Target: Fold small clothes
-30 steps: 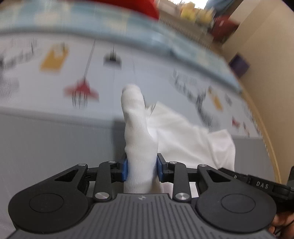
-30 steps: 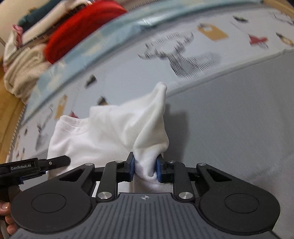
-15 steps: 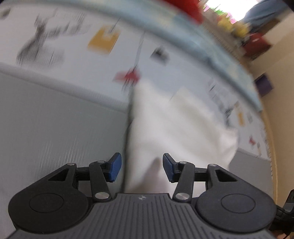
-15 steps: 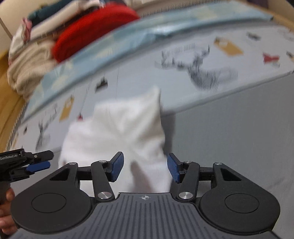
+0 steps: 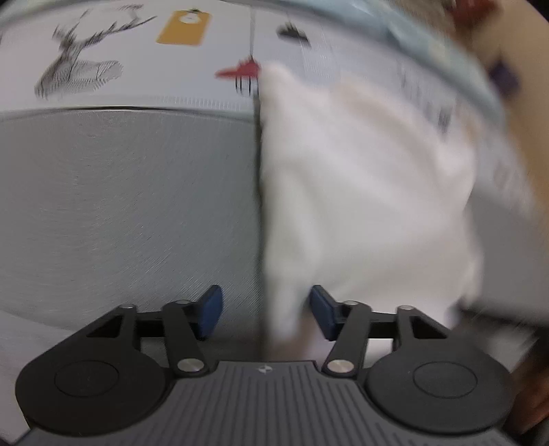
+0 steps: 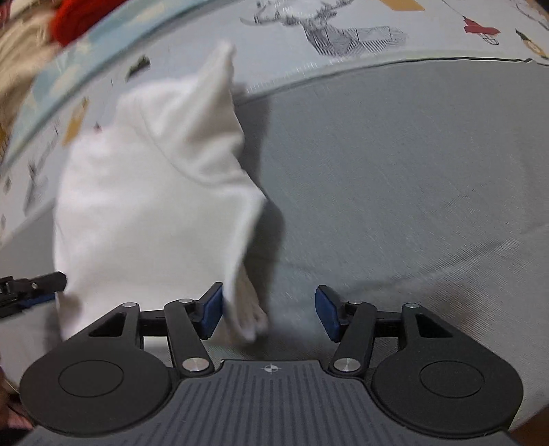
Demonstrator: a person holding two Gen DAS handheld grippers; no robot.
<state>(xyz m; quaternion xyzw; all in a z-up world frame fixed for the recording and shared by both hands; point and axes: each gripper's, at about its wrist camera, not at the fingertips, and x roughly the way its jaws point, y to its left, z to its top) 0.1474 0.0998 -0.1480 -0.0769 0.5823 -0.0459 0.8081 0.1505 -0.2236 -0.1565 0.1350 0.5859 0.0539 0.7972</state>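
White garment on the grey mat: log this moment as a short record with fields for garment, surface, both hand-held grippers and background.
garment: white garment, small, bunched, lying on the mat, far edge reaching onto the printed sheet
surface: grey mat over a printed sheet with deer and house motifs
left hand-held gripper: jaws opening, cloth edge between the pads, not pinched
right hand-held gripper: jaws opening, loose cloth corner against its left pad
background: red fabric at the top left of the right wrist view, blurred

both tools point(image 5: 264, 310) point(image 6: 269, 312) now off white garment point(image 6: 154, 192)
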